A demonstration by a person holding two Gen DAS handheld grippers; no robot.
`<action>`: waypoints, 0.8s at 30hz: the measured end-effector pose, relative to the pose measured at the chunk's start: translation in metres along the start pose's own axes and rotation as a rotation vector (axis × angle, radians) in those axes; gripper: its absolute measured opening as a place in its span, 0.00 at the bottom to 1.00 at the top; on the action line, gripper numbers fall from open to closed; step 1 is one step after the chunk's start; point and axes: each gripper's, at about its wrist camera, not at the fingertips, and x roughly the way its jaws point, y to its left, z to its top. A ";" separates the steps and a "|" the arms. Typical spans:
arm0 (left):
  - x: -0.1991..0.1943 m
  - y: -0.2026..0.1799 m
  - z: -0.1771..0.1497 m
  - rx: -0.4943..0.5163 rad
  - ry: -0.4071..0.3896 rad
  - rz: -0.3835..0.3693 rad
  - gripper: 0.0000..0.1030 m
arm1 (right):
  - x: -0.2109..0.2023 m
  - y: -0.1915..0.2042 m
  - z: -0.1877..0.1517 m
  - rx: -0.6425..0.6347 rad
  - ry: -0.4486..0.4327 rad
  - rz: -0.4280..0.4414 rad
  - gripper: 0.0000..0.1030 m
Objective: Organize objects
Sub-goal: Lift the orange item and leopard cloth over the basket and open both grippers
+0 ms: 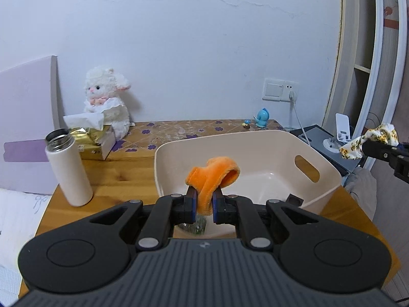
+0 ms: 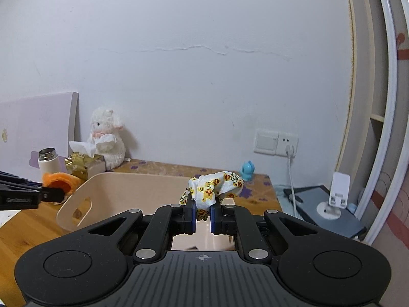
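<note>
My left gripper point(image 1: 204, 202) is shut on an orange plush scrunchie point(image 1: 213, 177) and holds it above the near rim of a cream plastic basin point(image 1: 255, 143) with slot handles. My right gripper point(image 2: 203, 212) is shut on a white scrunchie with yellow flowers point(image 2: 217, 186), held above the basin's point(image 2: 133, 181) right side. Each gripper shows in the other view: the right one point(image 1: 368, 145) at the far right with the floral scrunchie point(image 1: 370, 140), the left one point(image 2: 55, 194) at the left edge with the orange scrunchie point(image 2: 61, 179). A small dark object point(image 1: 294, 200) lies inside the basin.
On the wooden table point(image 1: 115, 176) stand an open white thermos point(image 1: 67, 168), a gold tissue box point(image 1: 97, 140), a white plush lamb point(image 1: 107, 97) and a blue figurine point(image 1: 262, 117). A wall socket with a cable point(image 1: 281, 89) and a white phone stand point(image 1: 337, 135) are to the right.
</note>
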 end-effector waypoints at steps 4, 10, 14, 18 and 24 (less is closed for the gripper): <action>0.028 -0.007 0.007 -0.002 0.034 -0.004 0.13 | 0.017 0.003 0.007 -0.018 0.003 0.003 0.09; 0.070 -0.020 0.008 0.030 0.101 0.015 0.12 | 0.051 0.009 0.007 -0.042 0.043 0.019 0.09; 0.095 -0.025 0.002 0.055 0.157 0.032 0.13 | 0.074 0.010 0.000 -0.047 0.093 0.024 0.09; 0.113 -0.026 -0.005 0.063 0.209 0.040 0.13 | 0.098 0.013 -0.009 -0.058 0.159 0.031 0.09; 0.126 -0.026 -0.012 0.064 0.271 0.039 0.14 | 0.122 0.016 -0.027 -0.073 0.250 0.037 0.12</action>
